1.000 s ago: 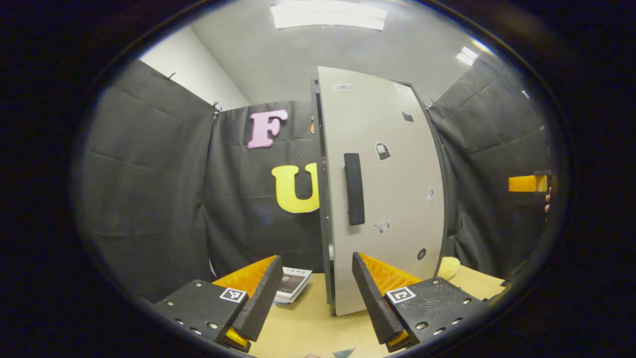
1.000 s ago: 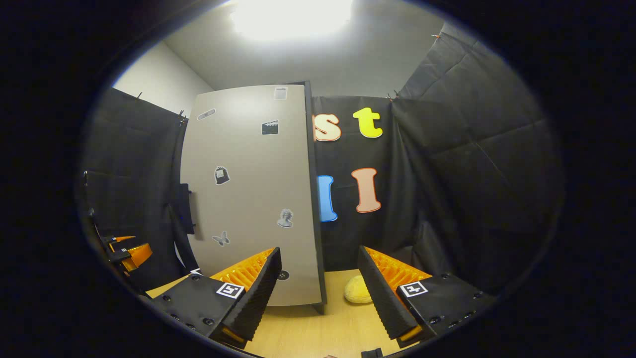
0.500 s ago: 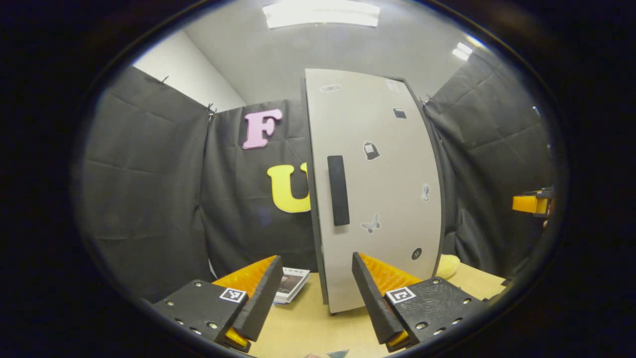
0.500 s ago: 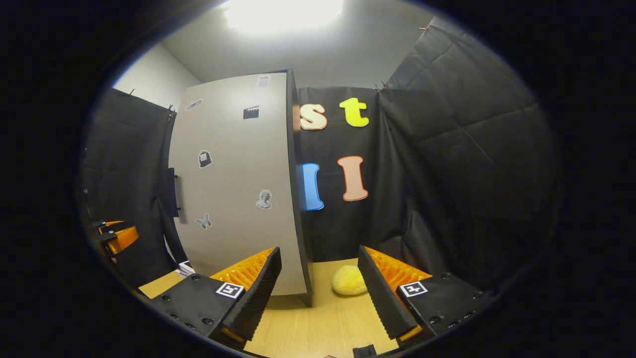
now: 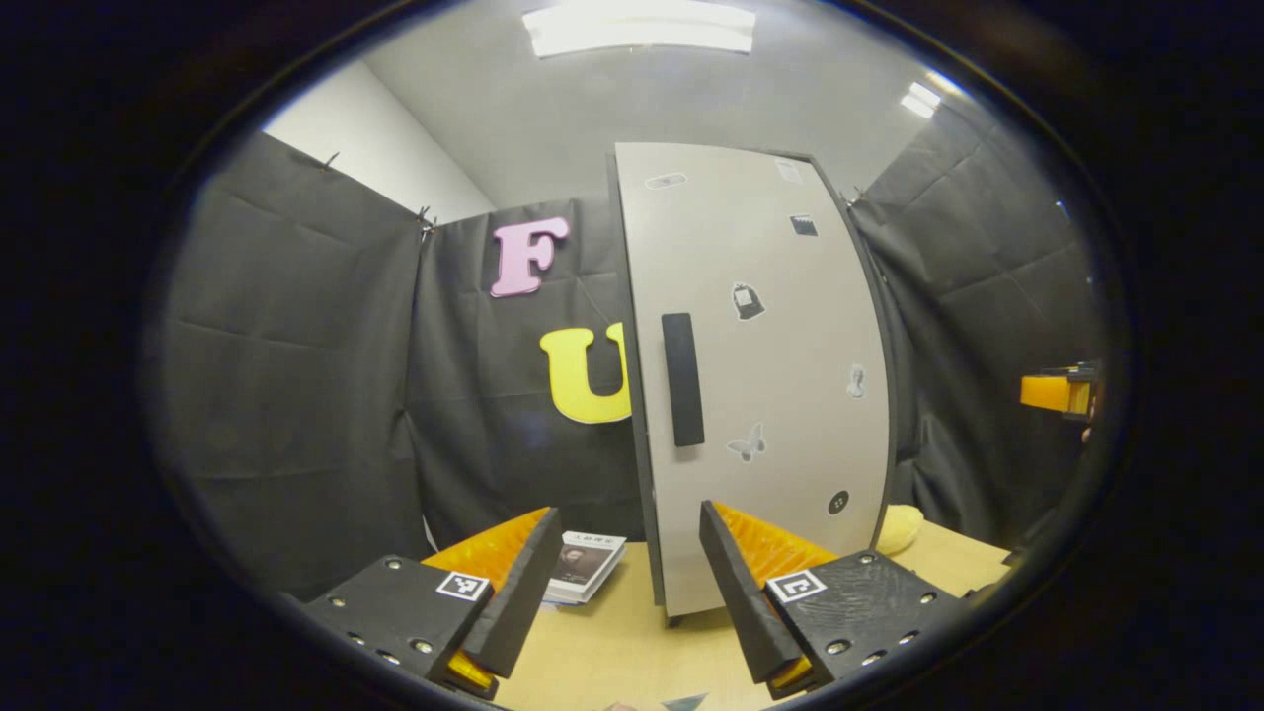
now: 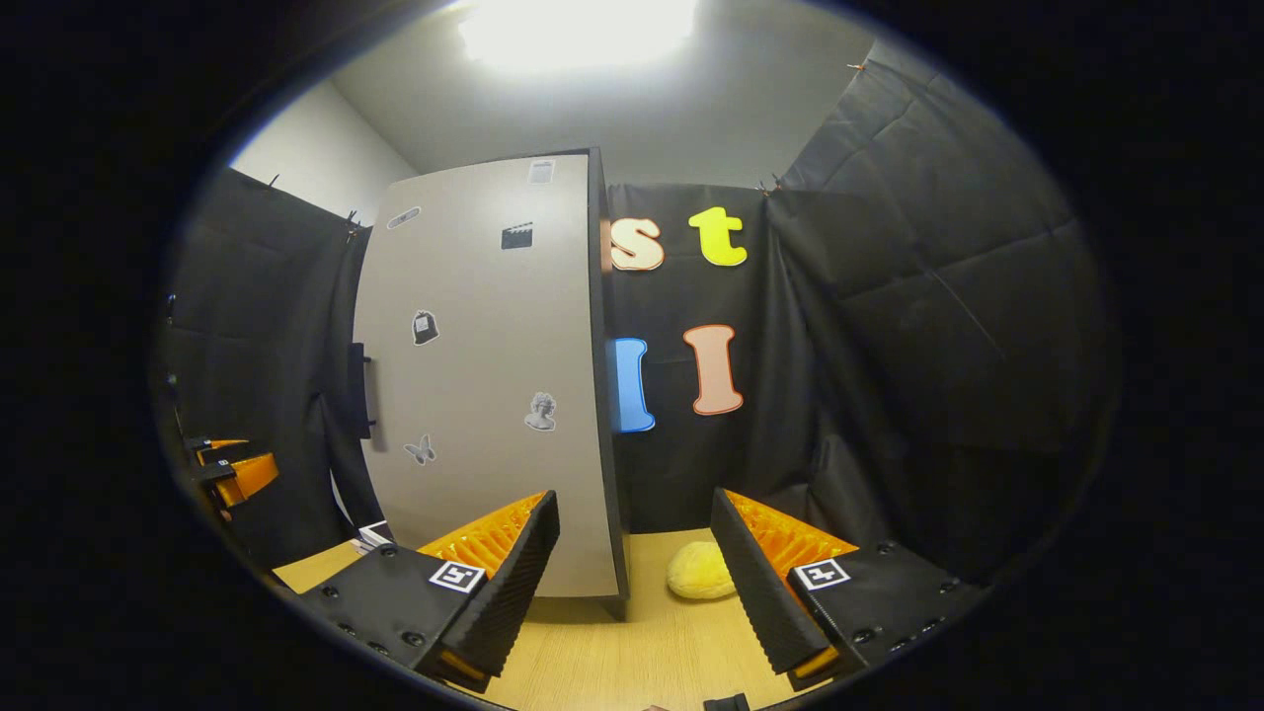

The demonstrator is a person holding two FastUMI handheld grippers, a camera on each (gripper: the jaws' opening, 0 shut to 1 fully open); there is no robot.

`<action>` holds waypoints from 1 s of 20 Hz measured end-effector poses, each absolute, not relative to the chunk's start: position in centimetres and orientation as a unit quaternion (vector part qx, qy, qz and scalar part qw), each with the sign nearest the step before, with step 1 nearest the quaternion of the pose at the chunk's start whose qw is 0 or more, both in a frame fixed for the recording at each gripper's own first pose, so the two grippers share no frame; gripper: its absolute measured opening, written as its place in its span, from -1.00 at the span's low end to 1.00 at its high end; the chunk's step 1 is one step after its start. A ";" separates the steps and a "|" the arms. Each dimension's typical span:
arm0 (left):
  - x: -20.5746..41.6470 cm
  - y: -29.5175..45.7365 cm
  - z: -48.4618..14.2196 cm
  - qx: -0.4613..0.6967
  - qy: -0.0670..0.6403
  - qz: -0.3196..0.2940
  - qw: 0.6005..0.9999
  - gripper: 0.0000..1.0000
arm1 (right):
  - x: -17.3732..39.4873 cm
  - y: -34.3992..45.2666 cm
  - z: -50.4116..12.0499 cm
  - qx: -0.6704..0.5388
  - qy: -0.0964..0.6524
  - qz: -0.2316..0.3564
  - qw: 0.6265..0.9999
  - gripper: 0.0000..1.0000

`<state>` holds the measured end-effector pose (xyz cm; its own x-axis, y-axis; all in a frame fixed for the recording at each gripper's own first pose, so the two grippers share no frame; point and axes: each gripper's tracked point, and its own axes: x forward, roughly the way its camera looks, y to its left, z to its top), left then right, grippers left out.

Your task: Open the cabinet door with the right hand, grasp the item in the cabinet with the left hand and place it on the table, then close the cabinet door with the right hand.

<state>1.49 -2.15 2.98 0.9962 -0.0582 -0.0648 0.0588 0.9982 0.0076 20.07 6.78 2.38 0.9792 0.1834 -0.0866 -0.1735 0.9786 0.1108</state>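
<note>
Cabinet door: the tall pale grey cabinet door (image 5: 760, 375) with small stickers stands shut, flush with its dark frame, in both views; I see no gap at the handle edge.
Handle: the black vertical bar handle (image 5: 682, 379) is on the door's left edge as my left tool view shows it; nothing touches it.
Left tool: my left tool (image 5: 622, 583) has its fingers spread wide and holds nothing; it hangs over the light wooden table (image 5: 602, 652), well short of the door.
Right tool: my right tool (image 6: 632, 583) is likewise spread apart and empty, pointed at the door's hinge side, well apart from the handle.
Item on the table: a soft yellow rounded lump (image 6: 699, 571) lies on the table just beside the cabinet's right edge, near my right tool's fingers but untouched.
Other article: a small dark-covered booklet (image 5: 583, 565) lies on the table to the left of the cabinet.
Task's item: I cannot tell whether the yellow lump is the cabinet's item; the interior is hidden behind the shut door.
Progress, my judgement: either nothing has begun, with opening, fetching and closing all left, or all three steps are complete and the lump is the delivered item. The pictures do not settle which.
</note>
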 end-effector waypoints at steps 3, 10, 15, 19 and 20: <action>1.5 -1.7 3.0 0.007 0.030 -0.028 0.999 0.67 | 19.9 7.0 2.5 0.044 0.048 0.090 0.994 0.95; 1.2 -0.6 3.0 0.002 0.028 -0.025 0.999 0.67 | 19.8 7.6 2.8 0.031 0.046 0.094 0.994 0.95; 1.1 -0.1 2.9 0.006 0.023 -0.023 0.999 0.67 | 19.6 8.2 3.3 0.024 0.041 0.096 0.994 0.95; 1.1 0.3 3.0 0.002 0.021 -0.021 1.000 0.69 | 19.2 8.5 3.7 0.018 0.035 0.095 0.995 0.95; 1.1 0.4 3.0 0.002 0.020 -0.020 1.000 0.69 | 19.1 8.6 3.7 0.017 0.034 0.094 0.995 0.95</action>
